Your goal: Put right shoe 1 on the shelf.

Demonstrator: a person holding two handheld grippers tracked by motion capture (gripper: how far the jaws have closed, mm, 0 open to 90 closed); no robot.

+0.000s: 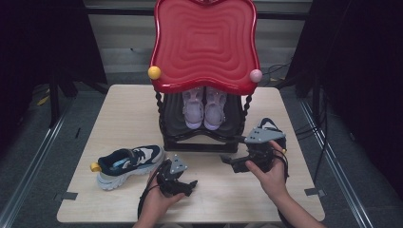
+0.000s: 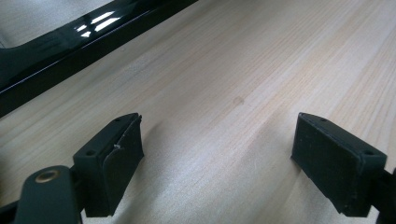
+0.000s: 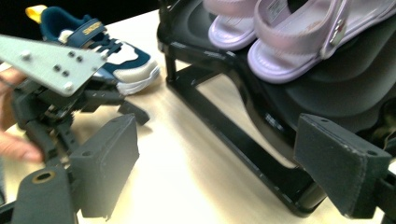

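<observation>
A navy and white sneaker (image 1: 128,164) (image 3: 116,58) lies on its own at the front left of the wooden table (image 1: 123,114). A pair of lilac sandals (image 1: 204,108) (image 3: 285,42) stands on the black lower shelf (image 1: 199,137) (image 3: 327,88) of a rack with a red top (image 1: 205,42). My left gripper (image 1: 191,184) (image 2: 217,137) rests low over bare wood just right of the sneaker, open and empty. My right gripper (image 1: 229,161) (image 3: 217,149) is open and empty too, pointing left at the rack's front right corner.
The rack's glossy black base rail (image 2: 70,42) (image 3: 233,135) runs close in front of both grippers. A yellow ball (image 1: 154,72) and a pink ball (image 1: 256,75) sit on the red top's corners. Dark floor and cables surround the table.
</observation>
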